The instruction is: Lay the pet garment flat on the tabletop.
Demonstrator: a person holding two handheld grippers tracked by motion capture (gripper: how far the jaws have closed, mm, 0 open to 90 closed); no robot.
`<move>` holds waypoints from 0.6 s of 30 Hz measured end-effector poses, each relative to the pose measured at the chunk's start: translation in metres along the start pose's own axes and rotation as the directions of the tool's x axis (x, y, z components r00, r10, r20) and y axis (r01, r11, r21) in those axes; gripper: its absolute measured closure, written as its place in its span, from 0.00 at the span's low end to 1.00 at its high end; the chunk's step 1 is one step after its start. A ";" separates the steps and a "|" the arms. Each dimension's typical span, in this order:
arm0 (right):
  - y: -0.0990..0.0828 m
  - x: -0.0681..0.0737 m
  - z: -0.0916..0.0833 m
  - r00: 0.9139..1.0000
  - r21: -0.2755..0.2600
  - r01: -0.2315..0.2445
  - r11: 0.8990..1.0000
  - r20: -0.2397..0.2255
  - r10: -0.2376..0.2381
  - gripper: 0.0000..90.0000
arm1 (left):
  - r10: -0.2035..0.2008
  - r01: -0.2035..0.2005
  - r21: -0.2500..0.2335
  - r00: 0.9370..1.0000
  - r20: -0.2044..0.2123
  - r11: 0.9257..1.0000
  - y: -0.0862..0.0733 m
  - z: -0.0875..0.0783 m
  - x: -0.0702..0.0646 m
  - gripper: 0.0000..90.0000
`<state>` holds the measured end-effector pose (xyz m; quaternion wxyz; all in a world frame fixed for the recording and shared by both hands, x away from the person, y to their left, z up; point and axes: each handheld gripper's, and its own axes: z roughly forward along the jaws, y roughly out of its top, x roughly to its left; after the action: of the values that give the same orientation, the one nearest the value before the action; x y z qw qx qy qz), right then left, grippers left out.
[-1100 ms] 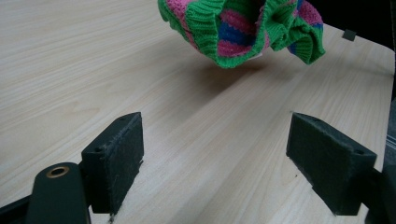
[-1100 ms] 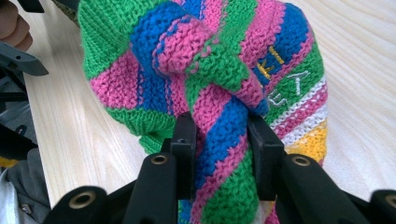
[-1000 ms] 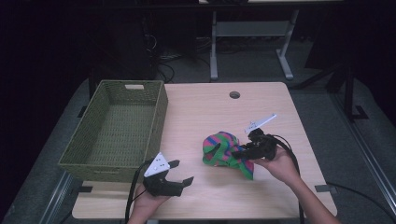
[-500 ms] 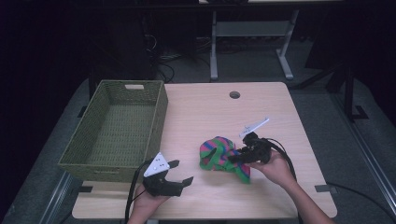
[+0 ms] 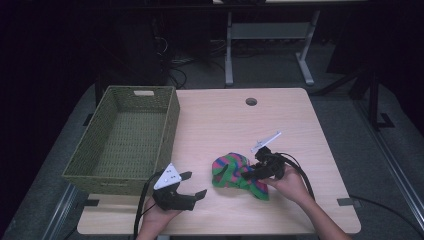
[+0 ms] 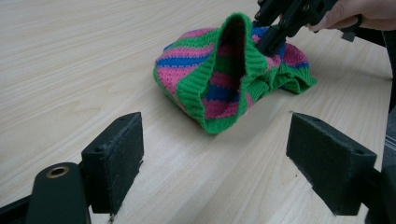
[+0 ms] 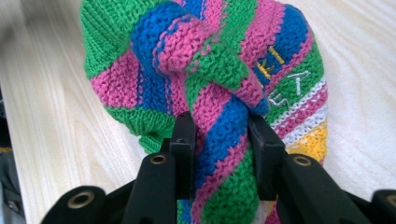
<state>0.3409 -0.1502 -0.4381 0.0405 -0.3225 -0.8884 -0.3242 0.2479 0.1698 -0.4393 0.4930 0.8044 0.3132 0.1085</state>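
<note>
The right tongs (image 7: 219, 140) are clamped on a bunched fold of the striped knit garment (image 5: 235, 171), pinching thick ribbed yarn between both pads so the soft fabric can be lifted or dragged as one bundle. The left tongs (image 6: 215, 154) stand wide open and hold nothing, resting low near the front edge of the bench (image 5: 225, 120) and aimed at the garment's green ribbed opening, probably ready to take a second hold. The garment lies crumpled right of centre, well apart from the woven rectangular basket (image 5: 85, 165) at the left.
</note>
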 end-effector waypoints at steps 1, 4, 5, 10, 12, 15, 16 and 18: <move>-0.001 0.000 0.001 1.000 0.002 -0.004 1.000 0.000 0.004 0.75 | -0.001 0.001 -0.002 1.000 0.000 1.000 0.000 0.000 0.000 0.21; -0.003 0.000 0.005 1.000 0.006 -0.011 1.000 -0.005 0.011 0.74 | 0.000 0.000 -0.003 1.000 0.000 1.000 0.000 0.000 0.000 0.21; -0.003 0.000 0.007 1.000 0.006 -0.015 1.000 -0.006 0.015 0.74 | 0.000 0.000 -0.002 1.000 0.000 1.000 0.000 0.000 0.000 0.21; -0.005 0.000 0.010 1.000 0.010 -0.023 1.000 -0.007 0.023 0.74 | -0.001 0.001 -0.001 1.000 0.001 1.000 0.000 0.000 0.000 0.21; -0.007 -0.001 0.013 1.000 0.014 -0.026 1.000 -0.007 0.026 0.74 | 0.001 -0.001 0.001 1.000 0.001 1.000 0.000 0.000 0.000 0.21; -0.009 -0.001 0.016 0.999 0.004 -0.034 0.999 -0.013 0.034 0.73 | -0.002 0.002 -0.002 1.000 0.001 1.000 0.000 0.000 0.000 0.21; -0.010 -0.001 0.016 0.999 0.000 -0.037 0.999 -0.015 0.037 0.73 | -0.002 0.002 0.000 1.000 0.001 1.000 0.000 0.000 0.000 0.21; -0.010 -0.001 0.016 0.999 -0.001 -0.039 0.999 -0.015 0.039 0.73 | -0.002 0.002 0.000 1.000 0.002 1.000 0.000 0.000 -0.001 0.21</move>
<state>0.3373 -0.1470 -0.4566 0.0532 -0.3372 -0.8814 -0.3265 0.2476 0.1693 -0.4393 0.4936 0.8041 0.3135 0.1072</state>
